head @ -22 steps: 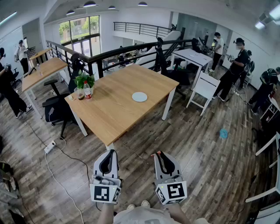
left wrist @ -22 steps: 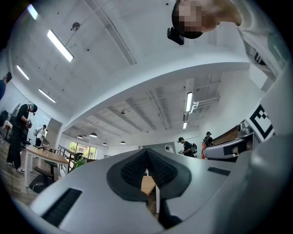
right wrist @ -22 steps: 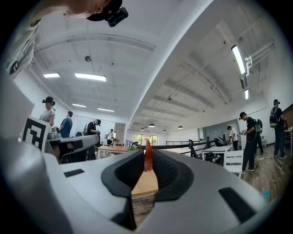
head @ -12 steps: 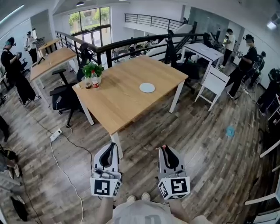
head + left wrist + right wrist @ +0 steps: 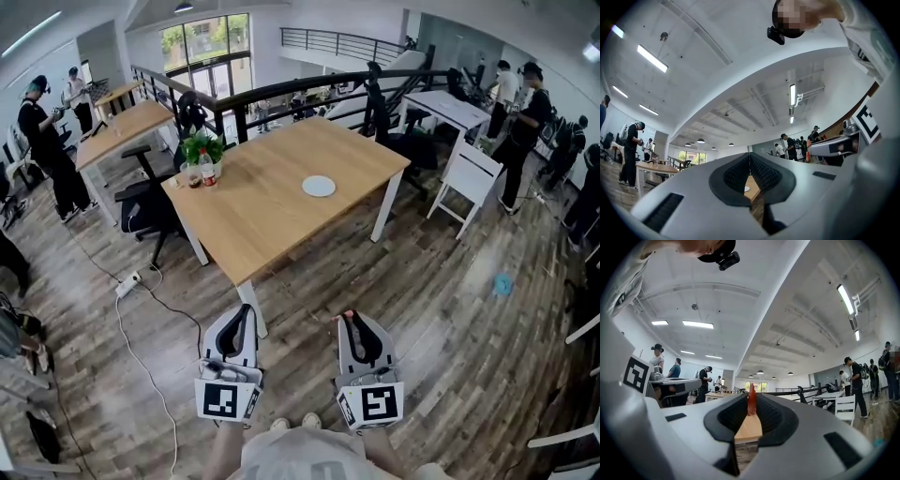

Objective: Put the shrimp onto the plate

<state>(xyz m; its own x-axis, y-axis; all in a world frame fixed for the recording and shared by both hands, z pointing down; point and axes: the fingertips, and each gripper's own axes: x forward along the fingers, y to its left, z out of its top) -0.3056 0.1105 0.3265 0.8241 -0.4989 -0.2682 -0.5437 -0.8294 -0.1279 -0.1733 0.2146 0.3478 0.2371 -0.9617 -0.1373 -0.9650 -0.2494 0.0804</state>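
1. Orange-red shrimp (image 5: 751, 401): stands upright at the tips of the right tongs (image 5: 348, 319), whose jaws are closed on it.
2. Left tongs (image 5: 749, 159): jaws pressed together, nothing between them.
3. White plate (image 5: 319, 186): on the wooden worktop (image 5: 253, 225), well ahead of both tongs.

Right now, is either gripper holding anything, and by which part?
The right gripper pinches the shrimp by one end; the other end pokes past the jaws. Left gripper: shut, empty.

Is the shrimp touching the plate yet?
Apart. The head view shows the plate on the table, well away from the shrimp pinched in the right gripper.
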